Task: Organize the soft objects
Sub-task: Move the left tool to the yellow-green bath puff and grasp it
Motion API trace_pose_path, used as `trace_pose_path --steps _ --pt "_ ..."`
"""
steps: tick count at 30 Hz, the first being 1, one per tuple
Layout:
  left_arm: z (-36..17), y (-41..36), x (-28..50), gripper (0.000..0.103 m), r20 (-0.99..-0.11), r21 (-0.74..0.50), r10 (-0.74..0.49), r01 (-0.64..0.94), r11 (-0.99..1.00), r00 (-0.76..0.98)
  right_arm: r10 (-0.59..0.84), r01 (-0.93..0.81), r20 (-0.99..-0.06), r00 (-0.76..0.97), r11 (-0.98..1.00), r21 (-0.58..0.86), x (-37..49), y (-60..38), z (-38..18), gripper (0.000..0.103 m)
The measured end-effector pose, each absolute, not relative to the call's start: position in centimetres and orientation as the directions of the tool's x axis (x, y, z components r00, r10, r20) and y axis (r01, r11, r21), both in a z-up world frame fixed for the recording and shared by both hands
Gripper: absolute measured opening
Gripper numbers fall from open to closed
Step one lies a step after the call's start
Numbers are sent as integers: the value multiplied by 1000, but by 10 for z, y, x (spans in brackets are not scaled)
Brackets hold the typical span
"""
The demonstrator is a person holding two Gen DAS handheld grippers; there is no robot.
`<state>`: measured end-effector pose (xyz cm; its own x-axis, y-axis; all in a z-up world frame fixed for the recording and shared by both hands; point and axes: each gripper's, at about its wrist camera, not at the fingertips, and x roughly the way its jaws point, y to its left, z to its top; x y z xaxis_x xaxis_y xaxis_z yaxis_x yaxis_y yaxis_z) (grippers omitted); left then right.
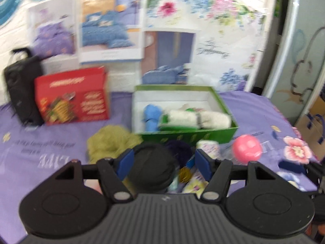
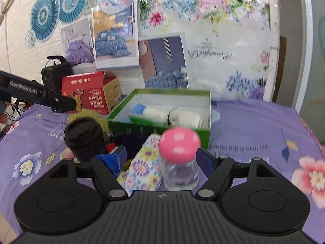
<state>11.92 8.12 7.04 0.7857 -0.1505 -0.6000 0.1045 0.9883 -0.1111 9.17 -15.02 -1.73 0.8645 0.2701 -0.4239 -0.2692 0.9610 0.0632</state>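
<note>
A green box [image 1: 189,137] [image 2: 142,129] stands on the purple bed and holds a blue cloth [image 1: 151,117] and white fluffy rolls [image 1: 203,119] [image 2: 182,118]. In front of it lie an olive fluffy cloth [image 1: 109,141], a dark navy soft item [image 1: 179,149] [image 2: 133,142] and a floral cloth [image 2: 142,168]. My left gripper [image 1: 164,163] is open, its jaws around a black lidded cup [image 1: 151,167] [image 2: 85,138]. My right gripper [image 2: 161,160] is open, with a clear jar with a pink mushroom lid [image 2: 178,156] [image 1: 246,147] between its fingers.
A red carton [image 1: 72,96] [image 2: 91,93] and a black speaker [image 1: 22,89] stand at the back left against the wall. The left gripper's arm [image 2: 38,95] crosses the right wrist view at left. A cabinet [image 1: 300,61] stands right of the bed.
</note>
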Motion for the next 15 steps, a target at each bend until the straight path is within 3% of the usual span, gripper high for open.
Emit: trace_pose_path --steps 9,15 --pt "-33 133 59 66 -733 -102 18 -137 985 679 294 -211 -539 789 954 212 82 -120 -93 63" --pt "-48 161 60 66 -749 -139 21 -188 972 662 314 -217 -534 785 947 239 104 -101 -88 63"
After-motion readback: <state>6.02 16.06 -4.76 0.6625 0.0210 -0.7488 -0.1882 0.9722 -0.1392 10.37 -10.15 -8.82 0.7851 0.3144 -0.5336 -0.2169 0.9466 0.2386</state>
